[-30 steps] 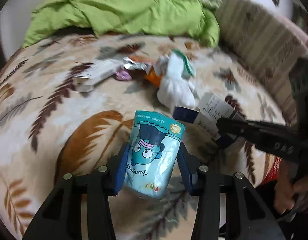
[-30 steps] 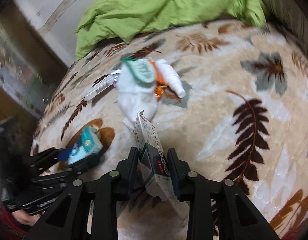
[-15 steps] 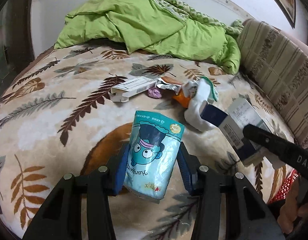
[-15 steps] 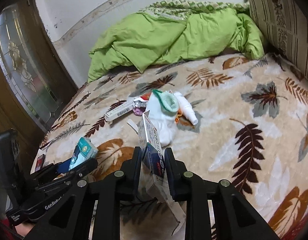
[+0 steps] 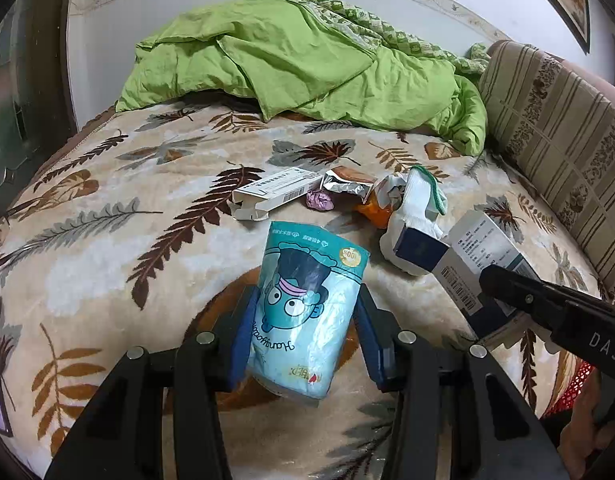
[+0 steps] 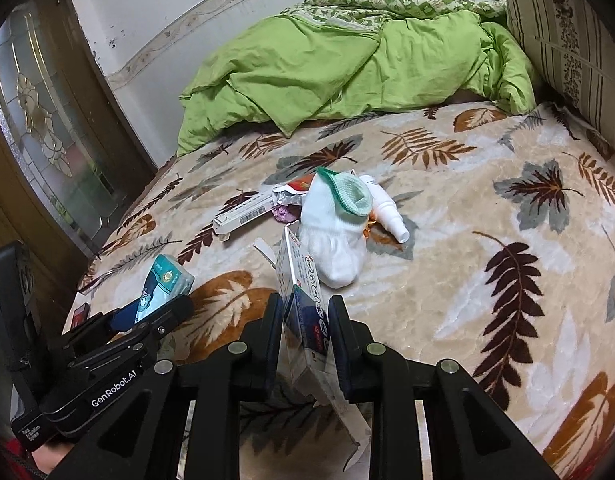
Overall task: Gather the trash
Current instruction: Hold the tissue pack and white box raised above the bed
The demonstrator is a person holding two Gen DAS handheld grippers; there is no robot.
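Holding trash in both: left gripper [image 5: 303, 336] jaws pinch a teal tissue pack [image 5: 307, 312], right gripper [image 6: 305, 340] jaws pinch a flattened blue-and-white carton [image 6: 307, 316], both above the leaf-print blanket [image 6: 467, 240]. Mid-bed pile remaining: long white box [image 5: 275, 194], foil wrapper [image 5: 345, 185], white sock [image 6: 335, 232], small white bottle [image 6: 387, 210].

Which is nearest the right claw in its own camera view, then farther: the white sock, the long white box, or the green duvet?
1. White sock: just ahead of the right claw, slightly right.
2. Long white box: farther back, to the left of the sock.
3. Green duvet: heaped at the far end of the bed.
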